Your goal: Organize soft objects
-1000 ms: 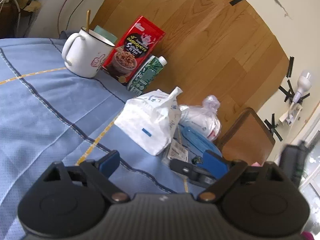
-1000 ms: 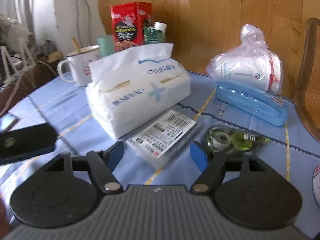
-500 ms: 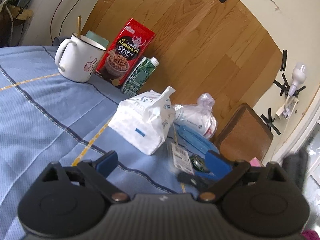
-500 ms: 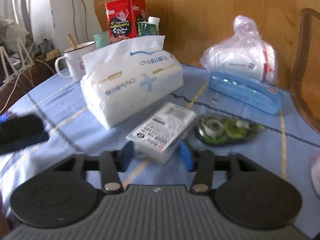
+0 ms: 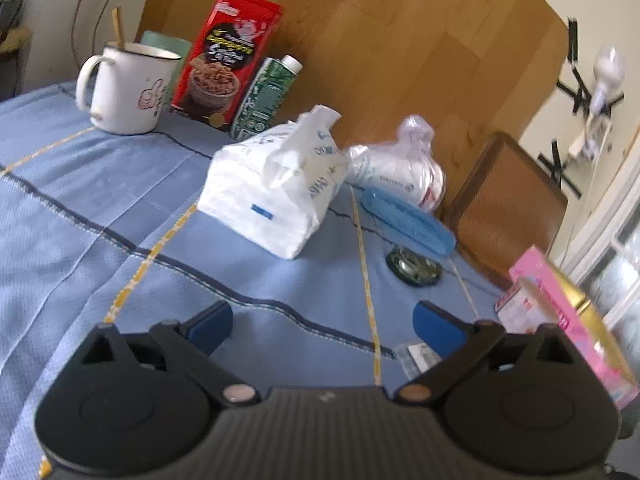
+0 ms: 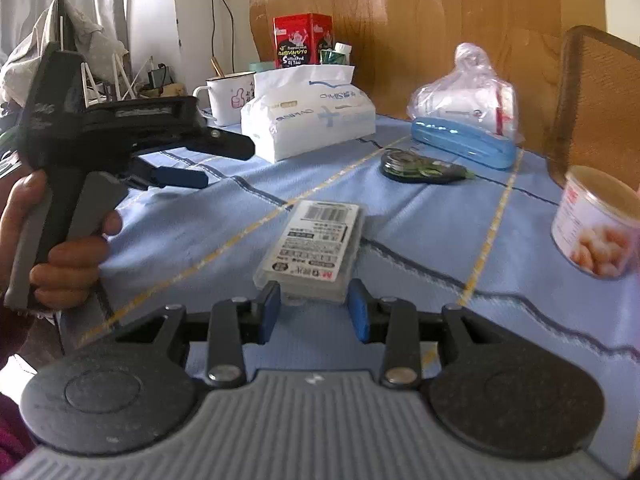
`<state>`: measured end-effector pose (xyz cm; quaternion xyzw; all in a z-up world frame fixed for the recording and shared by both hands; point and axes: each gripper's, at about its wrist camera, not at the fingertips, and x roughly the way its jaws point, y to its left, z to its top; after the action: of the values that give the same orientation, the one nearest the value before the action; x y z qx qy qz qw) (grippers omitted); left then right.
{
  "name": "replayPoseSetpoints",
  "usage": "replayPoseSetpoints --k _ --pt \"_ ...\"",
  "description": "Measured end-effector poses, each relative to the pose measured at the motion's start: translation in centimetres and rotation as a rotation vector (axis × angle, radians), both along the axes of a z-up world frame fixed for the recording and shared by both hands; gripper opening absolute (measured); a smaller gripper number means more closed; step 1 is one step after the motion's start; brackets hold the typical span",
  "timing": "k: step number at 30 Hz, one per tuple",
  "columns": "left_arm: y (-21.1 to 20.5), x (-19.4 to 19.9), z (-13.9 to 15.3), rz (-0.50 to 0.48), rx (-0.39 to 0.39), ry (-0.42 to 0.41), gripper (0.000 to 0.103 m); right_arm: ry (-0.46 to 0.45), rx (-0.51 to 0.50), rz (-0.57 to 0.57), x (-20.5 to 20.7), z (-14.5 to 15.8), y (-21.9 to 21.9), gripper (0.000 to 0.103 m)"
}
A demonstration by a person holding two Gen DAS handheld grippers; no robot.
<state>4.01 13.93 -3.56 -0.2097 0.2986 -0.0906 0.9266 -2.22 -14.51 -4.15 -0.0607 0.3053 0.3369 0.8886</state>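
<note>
I am in the grab step: my right gripper has just been closing, and its blue pads now sit on both sides of the near end of the clear flat pack, pinching it, I think, while it lies flat on the blue tablecloth. My left gripper has just been opening; it is spread wide with nothing in it, hanging over bare cloth. The soft things, the white tissue pack and the knotted plastic bag, sit further back, side by side near the wooden wall. Next, I think I must lift the flat pack without it slipping and pick a spot for it. The table also holds a white mug, a red cereal box, a blue case, a tape roller and a tin. A wicker chair stands behind
</note>
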Motion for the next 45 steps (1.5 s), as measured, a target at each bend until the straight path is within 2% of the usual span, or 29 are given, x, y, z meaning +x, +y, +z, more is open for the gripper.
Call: replayPoseSetpoints --k 2,4,12,33,45 --pt "-0.7 0.0 0.1 -0.004 0.038 0.005 0.100 -0.011 0.004 0.002 -0.2 -0.1 -0.3 0.044" --pt "-1.3 -0.1 0.2 -0.008 0.070 0.008 0.100 -0.019 0.007 -0.004 -0.2 -0.3 -0.4 0.060" --pt "-1.4 0.0 0.1 -0.007 0.077 0.021 0.102 -0.046 0.005 0.023 -0.8 -0.6 -0.2 0.072" --pt "-0.9 0.1 0.1 -0.013 0.051 0.018 0.102 -0.047 0.000 0.012 -0.9 -0.8 -0.1 0.075" --pt "-1.0 0.1 0.1 -0.017 0.061 0.019 0.102 -0.051 -0.007 0.010 -0.9 -0.8 0.0 0.075"
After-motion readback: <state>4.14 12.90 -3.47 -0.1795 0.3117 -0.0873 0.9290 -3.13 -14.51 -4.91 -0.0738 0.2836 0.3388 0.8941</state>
